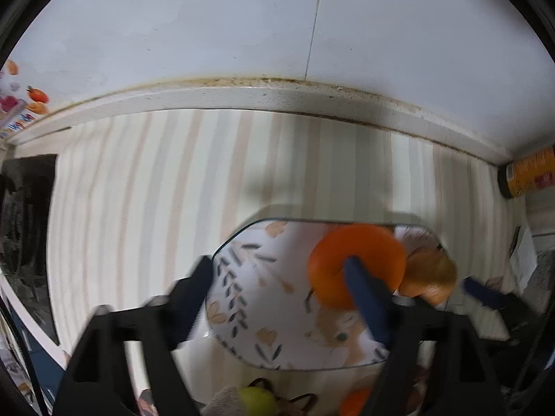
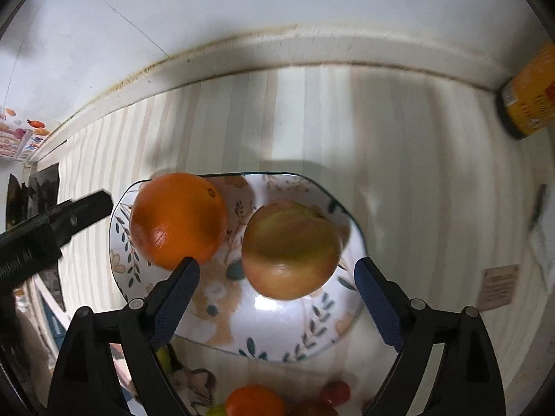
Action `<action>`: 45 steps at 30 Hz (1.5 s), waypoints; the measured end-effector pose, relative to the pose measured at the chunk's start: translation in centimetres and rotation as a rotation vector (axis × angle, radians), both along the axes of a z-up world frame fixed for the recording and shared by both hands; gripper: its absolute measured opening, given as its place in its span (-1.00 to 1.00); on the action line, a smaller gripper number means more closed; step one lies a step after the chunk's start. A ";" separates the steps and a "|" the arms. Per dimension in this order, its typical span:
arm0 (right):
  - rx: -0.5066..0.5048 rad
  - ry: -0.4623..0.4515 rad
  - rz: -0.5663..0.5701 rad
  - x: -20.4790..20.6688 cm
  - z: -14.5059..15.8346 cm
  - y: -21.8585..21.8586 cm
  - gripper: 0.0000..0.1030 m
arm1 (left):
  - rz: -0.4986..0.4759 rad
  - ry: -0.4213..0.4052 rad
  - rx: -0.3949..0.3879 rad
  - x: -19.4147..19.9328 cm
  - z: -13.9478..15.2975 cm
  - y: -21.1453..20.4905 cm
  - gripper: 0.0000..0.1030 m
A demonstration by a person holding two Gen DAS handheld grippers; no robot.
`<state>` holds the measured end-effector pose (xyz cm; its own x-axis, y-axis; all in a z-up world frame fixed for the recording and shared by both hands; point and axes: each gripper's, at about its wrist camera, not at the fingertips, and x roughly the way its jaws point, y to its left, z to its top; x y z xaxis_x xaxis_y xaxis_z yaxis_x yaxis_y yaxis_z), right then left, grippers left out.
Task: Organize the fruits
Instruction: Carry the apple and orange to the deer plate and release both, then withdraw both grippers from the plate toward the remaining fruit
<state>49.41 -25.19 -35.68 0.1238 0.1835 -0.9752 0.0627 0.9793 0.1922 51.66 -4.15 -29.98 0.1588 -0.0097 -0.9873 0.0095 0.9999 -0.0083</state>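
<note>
The orange and the apple sit side by side on the plate with painted leaves, near the back edge of the striped table. The right gripper is above the apple, its fingers wide apart and holding nothing. Only the right view shows both fruits whole. In the left view, the left gripper is blurry, its fingers wide apart and empty, one in front of the orange. Both views show a yellow can at the far right corner.

One orange, one apple, perhaps
</note>
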 end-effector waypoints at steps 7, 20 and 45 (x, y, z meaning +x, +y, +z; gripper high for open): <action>-0.088 -0.055 0.016 -3.4 3.0 1.3 0.83 | 0.024 -0.037 0.006 -4.8 0.6 0.9 0.80; -0.108 -0.200 -0.011 -12.2 10.4 5.0 0.83 | -0.004 -0.203 0.032 -13.8 7.2 2.3 0.80; -0.118 -0.431 -0.062 -24.7 21.7 8.4 0.83 | -0.067 -0.423 0.000 -24.6 16.8 4.3 0.80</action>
